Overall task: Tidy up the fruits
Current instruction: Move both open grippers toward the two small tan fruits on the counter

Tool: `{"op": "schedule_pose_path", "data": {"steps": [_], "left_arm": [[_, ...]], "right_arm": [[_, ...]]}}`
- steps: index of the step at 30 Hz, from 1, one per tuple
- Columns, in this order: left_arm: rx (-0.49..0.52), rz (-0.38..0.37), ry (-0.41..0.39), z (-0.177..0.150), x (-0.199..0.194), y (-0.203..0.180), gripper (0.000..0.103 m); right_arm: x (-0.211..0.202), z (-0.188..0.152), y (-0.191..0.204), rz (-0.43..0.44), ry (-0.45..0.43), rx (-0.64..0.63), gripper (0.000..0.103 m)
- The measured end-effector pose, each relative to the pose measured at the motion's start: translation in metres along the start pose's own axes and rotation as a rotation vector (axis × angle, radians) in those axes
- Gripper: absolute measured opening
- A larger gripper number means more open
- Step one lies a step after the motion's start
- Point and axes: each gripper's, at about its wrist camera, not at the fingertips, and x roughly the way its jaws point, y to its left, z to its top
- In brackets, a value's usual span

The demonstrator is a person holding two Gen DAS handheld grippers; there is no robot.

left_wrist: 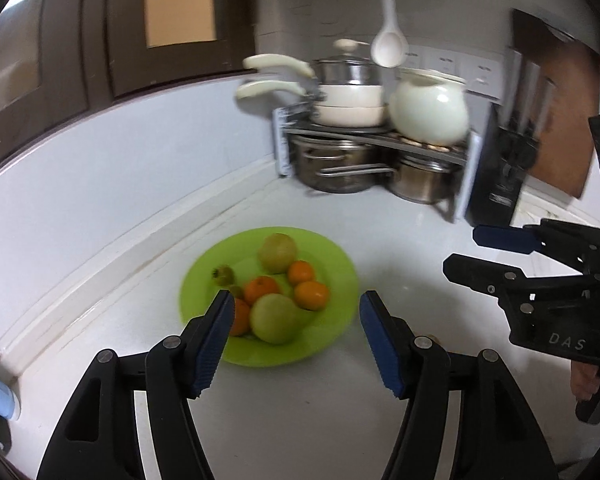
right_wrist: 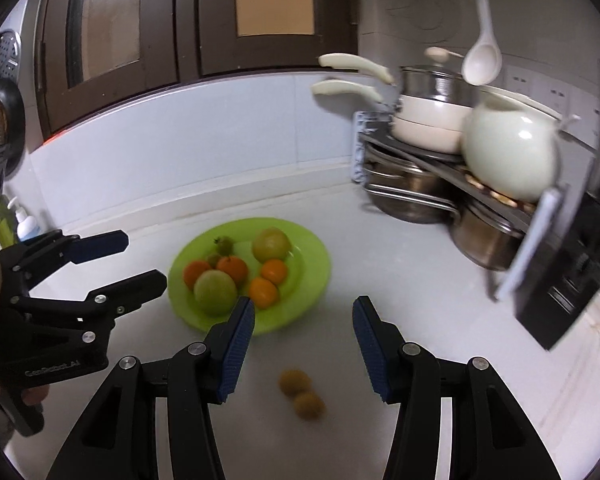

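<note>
Fruit sits heaped on the green plate (left_wrist: 342, 264) in the left wrist view: two pale green apples, the nearer apple (left_wrist: 274, 318) at the front edge of the pile, several oranges (left_wrist: 311, 295) packed around them, and a small green fruit (left_wrist: 223, 275) alone near the far-left rim. The left tool (left_wrist: 296, 336) hangs above the near rim, jaws parted wide and empty, one pad overlapping an orange at the left of the pile in this line of sight. The right tool (left_wrist: 466, 254) shows at the right edge, jaws apart, nothing between them.

Risk in this view: the pile is loose and rounded. A descent onto the near apple could nudge the oranges touching it and roll one over the shallow rim onto the white surface (left_wrist: 292, 420).

In the right wrist view, two small brownish-green fruits (right_wrist: 302, 394) lie touching each other on the surface, off the plate, between and below the right tool's parted, empty jaws. They appear to be the remaining items.

Risk in this view: closing on one may push its neighbour away across the smooth surface. Motion blur suggests fast movement, so a misjudged approach is likely. The pot rack (right_wrist: 452, 184) stands well apart.
</note>
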Motion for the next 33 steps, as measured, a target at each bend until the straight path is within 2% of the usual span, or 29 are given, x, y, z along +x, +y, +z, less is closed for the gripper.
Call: {"op": "schedule_pose_path", "data": {"steps": [8,15,21,24,26,33], "left_arm": [[0.099,-0.093,0.026,-0.016,0.003,-0.037,0.064],[0.246,-0.162,0.028,-0.031,0.015,-0.055,0.064],[0.383,-0.202,0.038,-0.038,0.036,-0.058,0.063],[0.443,-0.253,0.057,-0.041,0.047,-0.059,0.062],[0.485,-0.291,0.078,-0.043,0.056,-0.058,0.056],[0.562,-0.391,0.103,-0.045,0.083,-0.055,0.051]], "right_arm": [[-0.027,-0.037,-0.014,-0.071,0.026,0.036,0.052],[-0.022,-0.063,-0.018,-0.071,0.082,0.071,0.052],[-0.007,-0.076,-0.010,-0.079,0.110,0.049,0.052],[0.002,-0.078,-0.007,-0.076,0.124,0.038,0.052],[0.010,-0.079,-0.004,-0.069,0.136,0.026,0.052],[0.038,-0.083,0.004,-0.057,0.182,-0.032,0.051]]}}
